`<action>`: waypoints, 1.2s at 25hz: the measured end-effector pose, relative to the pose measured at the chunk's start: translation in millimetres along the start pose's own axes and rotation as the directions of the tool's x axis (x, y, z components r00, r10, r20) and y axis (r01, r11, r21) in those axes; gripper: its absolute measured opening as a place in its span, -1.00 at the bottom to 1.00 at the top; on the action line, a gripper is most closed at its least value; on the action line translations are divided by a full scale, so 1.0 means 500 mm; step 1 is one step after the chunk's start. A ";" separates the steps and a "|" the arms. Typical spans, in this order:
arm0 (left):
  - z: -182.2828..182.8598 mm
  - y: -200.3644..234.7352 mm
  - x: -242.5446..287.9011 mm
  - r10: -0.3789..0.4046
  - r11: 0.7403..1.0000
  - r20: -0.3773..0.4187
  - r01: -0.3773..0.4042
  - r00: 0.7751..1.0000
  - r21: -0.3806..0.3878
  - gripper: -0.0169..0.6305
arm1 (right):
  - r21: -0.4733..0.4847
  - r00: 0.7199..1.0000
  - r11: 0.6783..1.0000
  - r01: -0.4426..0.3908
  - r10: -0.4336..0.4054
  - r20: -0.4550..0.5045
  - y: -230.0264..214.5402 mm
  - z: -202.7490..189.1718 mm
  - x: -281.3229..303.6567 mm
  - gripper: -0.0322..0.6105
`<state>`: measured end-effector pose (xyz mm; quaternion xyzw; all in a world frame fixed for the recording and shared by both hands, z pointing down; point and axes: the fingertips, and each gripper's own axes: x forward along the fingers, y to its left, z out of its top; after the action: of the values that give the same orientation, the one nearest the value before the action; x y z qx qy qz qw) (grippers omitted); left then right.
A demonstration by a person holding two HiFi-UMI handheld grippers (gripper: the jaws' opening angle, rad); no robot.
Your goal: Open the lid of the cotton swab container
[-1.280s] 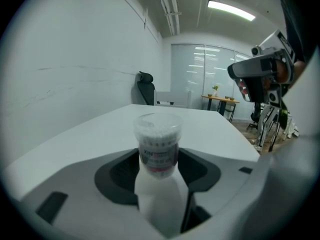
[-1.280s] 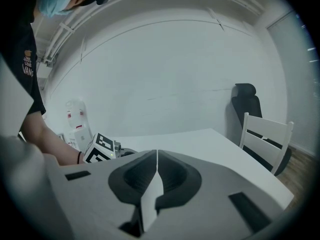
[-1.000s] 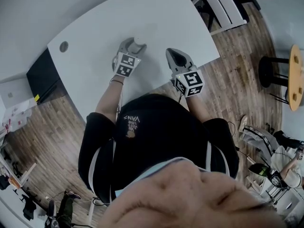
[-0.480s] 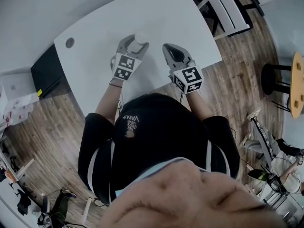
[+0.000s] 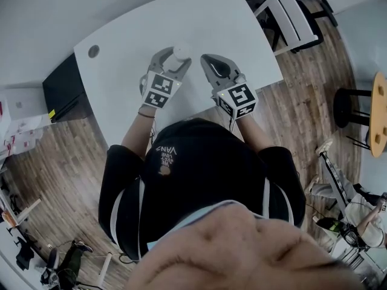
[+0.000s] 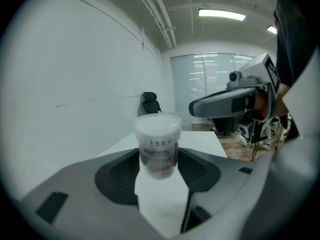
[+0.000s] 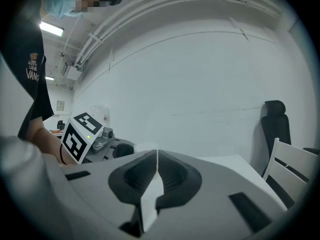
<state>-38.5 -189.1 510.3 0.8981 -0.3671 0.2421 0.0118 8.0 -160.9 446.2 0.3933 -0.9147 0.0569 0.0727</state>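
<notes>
The cotton swab container [image 6: 157, 144] is a small clear tub packed with white swabs, its lid on, standing upright on the white table [image 5: 133, 35]. My left gripper [image 6: 158, 160] has its jaws set wide with the dark pads against both sides of the tub. In the head view the container [image 5: 179, 53] sits between the left gripper's [image 5: 175, 60] fingertips. My right gripper [image 5: 205, 61] is shut and holds nothing, its tip just right of the tub. From the left gripper view the right gripper [image 6: 225, 104] hovers level with the lid, to its right. In its own view the right gripper [image 7: 157, 156] shows its jaws pressed together.
A cable hole [image 5: 93, 51] marks the table's far left. A white chair [image 5: 289, 14] stands beyond the right corner, and a black cabinet [image 5: 60, 92] under the left end. The table's front edge runs just below both grippers. A round wooden table [image 5: 378, 110] is far right.
The right gripper has moved left, closer to the container. The left gripper stays around the tub, jaws unchanged. The head camera has shifted a little.
</notes>
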 end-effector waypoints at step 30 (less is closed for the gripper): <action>-0.030 -0.046 -0.019 0.000 0.997 -0.078 0.006 0.997 0.079 -0.19 | -0.117 0.983 0.978 -0.172 0.163 -0.088 0.074 -0.016 0.058 -0.11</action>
<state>-35.4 -163.1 522.6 0.8882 -0.3550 0.2914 -0.0089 -38.0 -154.9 457.6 0.3071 -0.9428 0.0214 0.1278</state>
